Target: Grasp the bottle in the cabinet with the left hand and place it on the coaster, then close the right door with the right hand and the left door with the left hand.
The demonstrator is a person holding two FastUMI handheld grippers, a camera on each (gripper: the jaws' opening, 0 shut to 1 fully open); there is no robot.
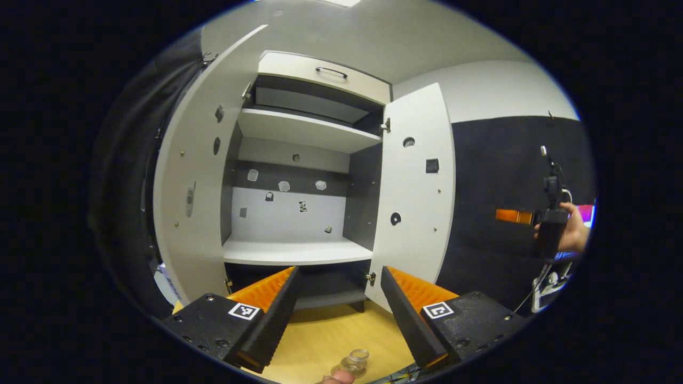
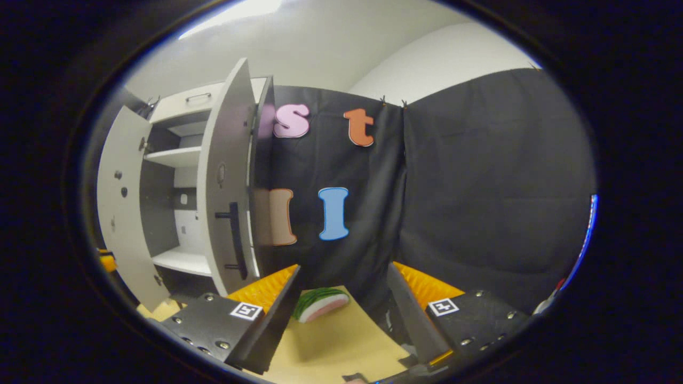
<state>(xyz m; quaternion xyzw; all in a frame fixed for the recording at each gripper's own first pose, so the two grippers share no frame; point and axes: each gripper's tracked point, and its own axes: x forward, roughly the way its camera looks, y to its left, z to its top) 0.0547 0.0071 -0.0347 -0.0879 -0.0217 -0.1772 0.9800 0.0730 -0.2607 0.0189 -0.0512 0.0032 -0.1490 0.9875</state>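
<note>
Both claws stand with their fingers spread wide and nothing between them. From the left gripper view, the left gripper [image 1: 339,314] hangs above the pale wooden table [image 1: 331,330], facing straight into the cabinet [image 1: 299,176]. The bottle [image 1: 355,361], a small clear one, stands on the table below and slightly behind the fingertips, very near the bottom edge of that view, about midway between the two fingers and a little toward the right-hand one. It seems to rest on a clear round coaster [image 1: 341,369], though the edge of the view cuts this off and I cannot be sure. A fingertip of the person shows just beside it at the very bottom.

Ahead of the left claw, the cabinet is open: its left door [image 1: 195,197] swings out to the claw's left and its right door [image 1: 416,197] stands ajar ahead and to the claw's right. The white shelves [image 1: 296,250] inside carry no bottle. Far off to the right of this claw, a hand [image 1: 573,232] holds the other gripper against the dark cloth wall.

From the right gripper view, the right gripper [image 2: 341,314] hovers over the same table [image 2: 341,341], with a slice of toy watermelon [image 2: 321,304] lying just ahead between its fingers, nearer the left one. The cabinet [image 2: 176,202] stands ahead and to this claw's left, with the right door [image 2: 227,186] open edge-on toward it, its dark handle [image 2: 235,234] facing the claw.
</note>
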